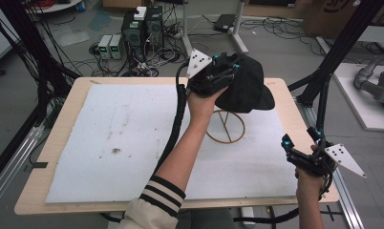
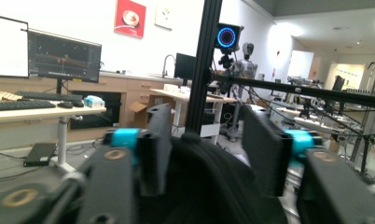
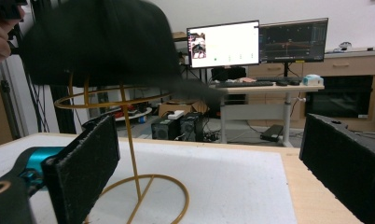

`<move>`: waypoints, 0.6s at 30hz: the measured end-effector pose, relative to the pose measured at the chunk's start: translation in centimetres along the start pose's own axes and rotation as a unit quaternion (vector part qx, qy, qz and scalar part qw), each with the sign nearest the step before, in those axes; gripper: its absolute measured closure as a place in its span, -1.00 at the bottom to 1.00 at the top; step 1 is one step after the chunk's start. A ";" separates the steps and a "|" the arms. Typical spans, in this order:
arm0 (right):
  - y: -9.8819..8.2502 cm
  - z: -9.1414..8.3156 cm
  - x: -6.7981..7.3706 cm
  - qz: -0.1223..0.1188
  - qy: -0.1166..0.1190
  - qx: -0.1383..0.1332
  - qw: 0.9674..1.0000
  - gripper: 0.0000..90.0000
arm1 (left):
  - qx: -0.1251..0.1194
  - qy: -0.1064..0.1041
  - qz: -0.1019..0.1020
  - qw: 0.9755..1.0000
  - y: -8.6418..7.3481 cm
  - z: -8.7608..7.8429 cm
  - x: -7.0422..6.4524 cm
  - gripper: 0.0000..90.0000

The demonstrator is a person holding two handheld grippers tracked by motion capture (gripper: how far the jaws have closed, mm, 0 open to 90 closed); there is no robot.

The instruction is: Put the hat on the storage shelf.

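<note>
Your left claw (image 1: 227, 64) at black cap (image 1: 247, 88), jaws parted, cap fabric between them, grip loosened. Cap sits atop gold wire stand (image 1: 225, 126), just below claw. Your right claw (image 1: 301, 140) wide, empty, well apart over desk (image 1: 61, 124) edge.

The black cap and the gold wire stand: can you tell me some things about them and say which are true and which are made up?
1. The black cap sits on top of the gold wire stand. True.
2. The stand has a round ring for a foot, resting on the white mat. True.
3. The right gripper is squeezing the cap's brim. False: it waits apart near the table's right edge, jaws open, holding nothing.
4. The left gripper is at the cap. True: the cap's black cloth lies between its jaws.
5. The cap is bright red. False: it is black.
6. The cap lies flat on the mat. False: the stand holds it up off the mat.
</note>
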State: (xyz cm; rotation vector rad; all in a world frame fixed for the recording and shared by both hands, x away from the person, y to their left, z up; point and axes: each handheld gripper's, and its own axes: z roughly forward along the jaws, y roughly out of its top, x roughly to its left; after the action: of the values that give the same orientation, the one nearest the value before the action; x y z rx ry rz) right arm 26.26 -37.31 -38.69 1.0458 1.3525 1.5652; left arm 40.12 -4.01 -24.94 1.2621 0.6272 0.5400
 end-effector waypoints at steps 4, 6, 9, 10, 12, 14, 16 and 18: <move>0.0 0.1 0.1 -0.002 0.002 0.001 1.000 -0.90 | -0.003 0.007 0.006 1.000 0.4 -0.2 0.1 -0.03; 0.0 0.1 0.2 -0.001 0.001 0.002 1.000 -0.90 | -0.006 0.008 0.003 1.000 0.5 -0.3 0.2 -0.04; -0.1 0.1 0.2 0.002 0.001 0.002 1.000 -0.90 | -0.009 0.014 0.009 1.000 0.7 -0.6 0.4 -0.08; -0.1 0.1 0.3 0.002 0.002 0.002 1.000 -0.90 | -0.008 0.018 0.014 1.000 0.8 -0.7 0.4 -0.10; -0.1 0.1 0.2 -0.002 0.003 0.003 1.000 -0.90 | -0.010 0.019 0.016 1.000 0.9 -0.7 0.4 -0.13; -0.1 0.2 0.2 -0.002 0.002 0.004 1.000 -0.90 | -0.012 0.027 0.021 0.999 1.2 -0.9 0.5 -0.14; -0.1 0.2 0.3 0.000 0.003 0.004 1.000 -0.90 | -0.011 0.033 0.032 0.999 1.4 -1.1 0.4 -0.16; -0.1 0.2 0.4 0.000 0.003 0.005 1.000 -0.90 | -0.004 0.054 0.056 0.997 1.8 -1.3 0.3 -0.19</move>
State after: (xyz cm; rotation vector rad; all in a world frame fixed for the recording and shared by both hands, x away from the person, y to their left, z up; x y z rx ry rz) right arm 26.33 -36.89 -38.78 1.0470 1.3662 1.5638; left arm 39.36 -2.45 -23.46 1.2725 0.6461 0.7058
